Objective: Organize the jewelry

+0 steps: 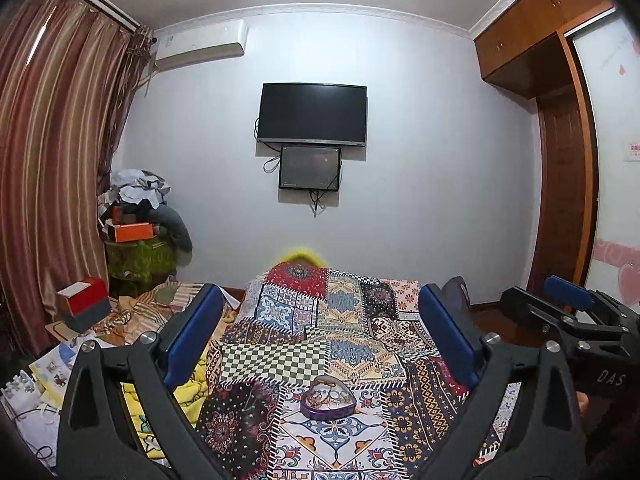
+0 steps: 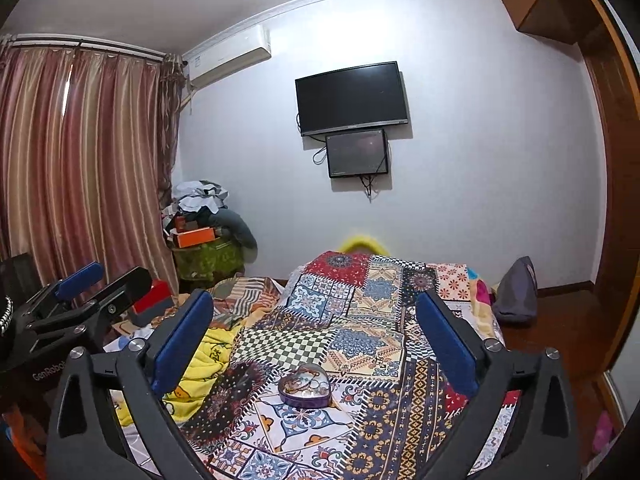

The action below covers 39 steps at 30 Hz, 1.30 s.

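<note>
A purple heart-shaped tin [image 1: 328, 397] holding a tangle of jewelry sits on the patchwork bedspread [image 1: 320, 320]; it also shows in the right wrist view [image 2: 304, 390]. My left gripper [image 1: 320, 320] is open and empty, held above and short of the tin. My right gripper [image 2: 314, 322] is open and empty too, at a similar height. Each gripper shows at the edge of the other's view: the right gripper [image 1: 560, 304] and the left gripper [image 2: 96, 284].
The bed [image 2: 360, 300] runs toward a wall with a TV [image 1: 312, 114] and a smaller screen below. A cluttered stand with an orange box [image 1: 134, 232] is at the left by the curtains. A red box [image 1: 86, 296], papers and a yellow blanket [image 2: 208, 360] lie left. A grey bag [image 2: 516, 292] is at the right.
</note>
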Motion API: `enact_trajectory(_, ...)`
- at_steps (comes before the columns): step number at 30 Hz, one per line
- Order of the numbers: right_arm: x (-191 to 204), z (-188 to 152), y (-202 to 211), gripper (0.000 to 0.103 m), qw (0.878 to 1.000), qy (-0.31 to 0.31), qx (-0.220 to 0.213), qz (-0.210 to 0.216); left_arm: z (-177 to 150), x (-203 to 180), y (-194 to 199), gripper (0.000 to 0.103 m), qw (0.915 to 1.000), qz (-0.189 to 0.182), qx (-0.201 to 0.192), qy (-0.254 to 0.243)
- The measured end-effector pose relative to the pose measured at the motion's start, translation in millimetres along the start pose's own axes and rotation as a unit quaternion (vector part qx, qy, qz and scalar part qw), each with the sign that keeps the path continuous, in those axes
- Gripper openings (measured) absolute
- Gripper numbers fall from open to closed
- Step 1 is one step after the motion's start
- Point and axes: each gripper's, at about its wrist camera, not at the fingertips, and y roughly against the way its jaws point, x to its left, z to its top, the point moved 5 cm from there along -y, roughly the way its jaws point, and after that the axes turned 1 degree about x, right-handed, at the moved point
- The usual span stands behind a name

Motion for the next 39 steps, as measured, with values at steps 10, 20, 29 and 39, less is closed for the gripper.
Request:
enact_trajectory(10, -3, -8, 7, 0.101, 1.0, -0.006, 0.009, 0.001, -9, -8, -3, 0.098, 0.9999, -0.002, 0.01, -0.006)
enact_trajectory(20, -5, -11, 10, 0.101, 1.0, -0.007, 0.018, -0.002, -17, -7, -7, 0.099, 0.9997, 0.001, 0.023, -0.004)
enact_trajectory(29, -7, -11, 9, 0.101, 1.0, -0.008, 0.024, -0.002, -21, -5, -7, 0.099, 0.9996, 0.001, 0.027, -0.003)
enact_trajectory(39, -7, -10, 7, 0.101, 1.0, -0.008, 0.027, -0.002, -24, -5, -11, 0.099, 0.9995, 0.003, 0.032, -0.001)
